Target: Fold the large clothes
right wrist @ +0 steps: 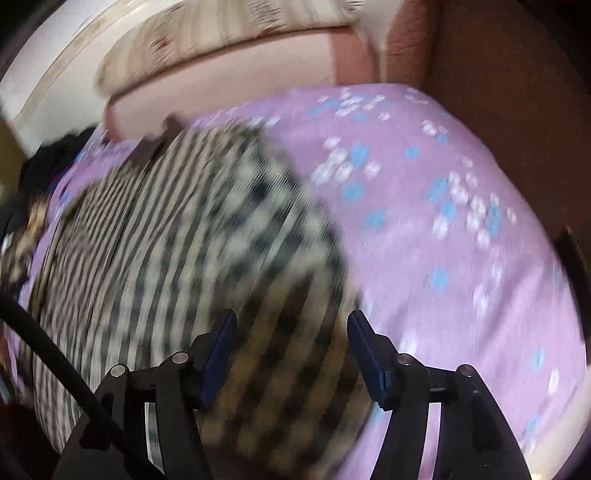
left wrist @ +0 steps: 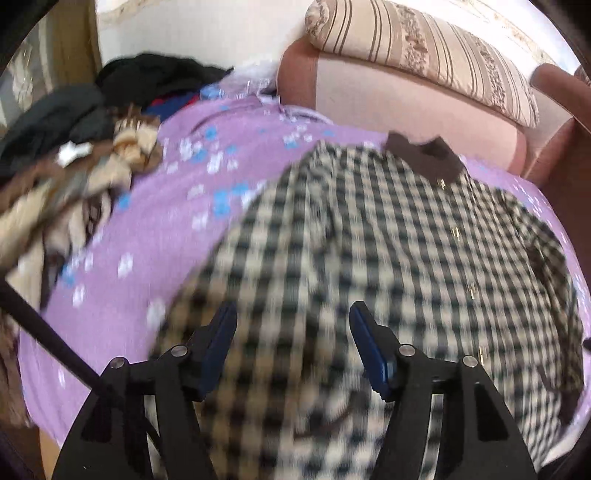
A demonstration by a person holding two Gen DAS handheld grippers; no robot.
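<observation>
Lying flat on purple sheet (left wrist: 155, 229): checked shirt (left wrist: 369, 236).

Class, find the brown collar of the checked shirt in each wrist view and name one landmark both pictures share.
Left wrist view: the brown collar sits upper right of centre, at the shirt's far end near the pink sofa front.
Right wrist view: the brown collar sits upper left, blurred, also at the shirt's far end.
Shared landmark: the striped cushion on the sofa behind it.
</observation>
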